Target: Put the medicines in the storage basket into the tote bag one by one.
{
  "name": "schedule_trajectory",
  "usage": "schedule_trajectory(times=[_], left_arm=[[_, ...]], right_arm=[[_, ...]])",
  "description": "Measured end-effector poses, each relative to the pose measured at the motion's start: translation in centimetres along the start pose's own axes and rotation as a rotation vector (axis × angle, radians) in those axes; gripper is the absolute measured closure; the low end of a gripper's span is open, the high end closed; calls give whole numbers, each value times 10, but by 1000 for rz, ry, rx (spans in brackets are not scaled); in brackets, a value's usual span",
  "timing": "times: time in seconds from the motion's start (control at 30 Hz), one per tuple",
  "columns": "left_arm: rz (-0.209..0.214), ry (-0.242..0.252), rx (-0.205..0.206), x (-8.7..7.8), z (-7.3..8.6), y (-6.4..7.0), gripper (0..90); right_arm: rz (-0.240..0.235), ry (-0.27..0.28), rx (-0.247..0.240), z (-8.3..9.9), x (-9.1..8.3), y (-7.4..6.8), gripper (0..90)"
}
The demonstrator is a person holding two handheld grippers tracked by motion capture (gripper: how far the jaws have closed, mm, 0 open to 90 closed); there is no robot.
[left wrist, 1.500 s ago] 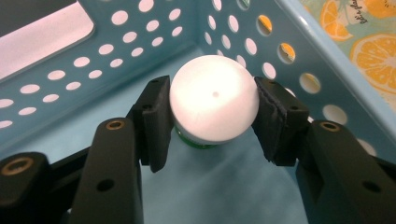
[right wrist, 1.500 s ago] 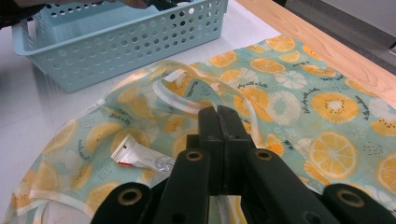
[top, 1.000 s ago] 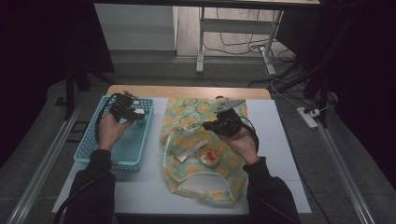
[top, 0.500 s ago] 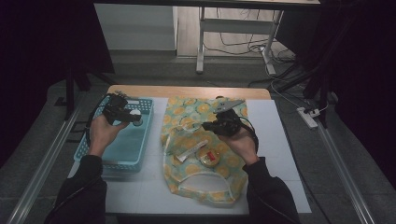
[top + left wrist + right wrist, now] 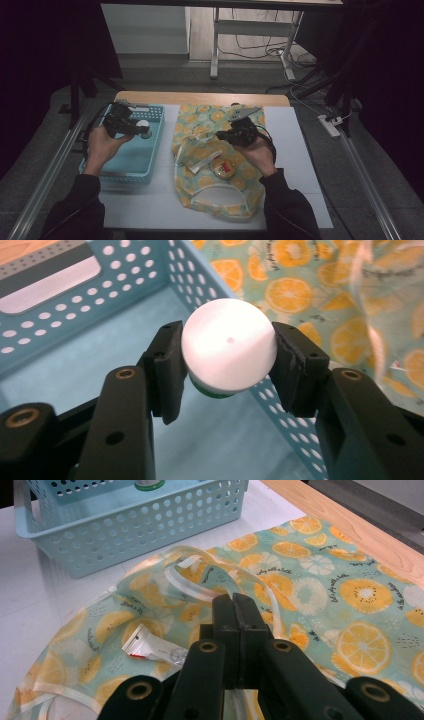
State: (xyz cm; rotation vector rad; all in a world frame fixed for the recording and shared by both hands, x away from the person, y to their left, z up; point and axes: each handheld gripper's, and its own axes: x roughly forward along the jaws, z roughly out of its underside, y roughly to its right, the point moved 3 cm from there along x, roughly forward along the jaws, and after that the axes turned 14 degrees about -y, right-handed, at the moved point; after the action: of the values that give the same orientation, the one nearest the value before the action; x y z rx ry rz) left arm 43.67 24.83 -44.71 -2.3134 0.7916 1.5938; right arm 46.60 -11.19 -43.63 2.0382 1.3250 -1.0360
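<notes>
High view first, from the near edge of the worktop (image 5: 150,210) outward: the open mouth of an orange-print fabric bag (image 5: 220,150) faces the person, and lying in it are a round yellowish container (image 5: 223,168) and a thin white sachet (image 5: 204,161). The right hand-held gripper (image 5: 220,135) sits over the bag's middle with its jaws closed flat together; in the right gripper view the white-trimmed rim of the bag (image 5: 200,575) rises in a loop just ahead of the jaw tips, so the jaws appear pinched on the fabric — probably to keep the mouth lifted open so things can be drawn out, though the exact bite is hidden behind the jaws. A red-and-white end of the sachet (image 5: 150,647) peeks out beside them.

Farther toward the left edge stands a light blue perforated basket (image 5: 112,172). The left hand-held gripper (image 5: 145,134) hangs above its far half, clamped on a small white-capped bottle (image 5: 229,345) — the pads press its rounded cap from both sides, and a green band shows just under the cap. Held cap-up and clear of the basket floor (image 5: 75,365), the bottle looks ready to be lowered in upright. Apart from that, the basket's floor shows bare.
</notes>
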Motion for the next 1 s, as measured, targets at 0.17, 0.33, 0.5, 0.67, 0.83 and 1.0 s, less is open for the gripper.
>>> schedule_trajectory(times=[0.17,0.33,0.5,0.67,0.83,1.0], left_arm=[[17,7,43,-7,2,15,507],[31,7,78,-12,2,32,508],[50,3,127,-13,1,50,508],[71,14,178,-9,-1,70,507],[99,16,225,-3,-2,91,507],[123,15,262,6,-5,109,507]], right_arm=[[0,0,1,0,1,0,900],[0,-1,0,0,1,0,900],[0,-1,1,0,1,0,900],[2,0,0,0,0,0,900],[1,1,-1,0,1,0,900],[1,1,2,0,1,0,900]])
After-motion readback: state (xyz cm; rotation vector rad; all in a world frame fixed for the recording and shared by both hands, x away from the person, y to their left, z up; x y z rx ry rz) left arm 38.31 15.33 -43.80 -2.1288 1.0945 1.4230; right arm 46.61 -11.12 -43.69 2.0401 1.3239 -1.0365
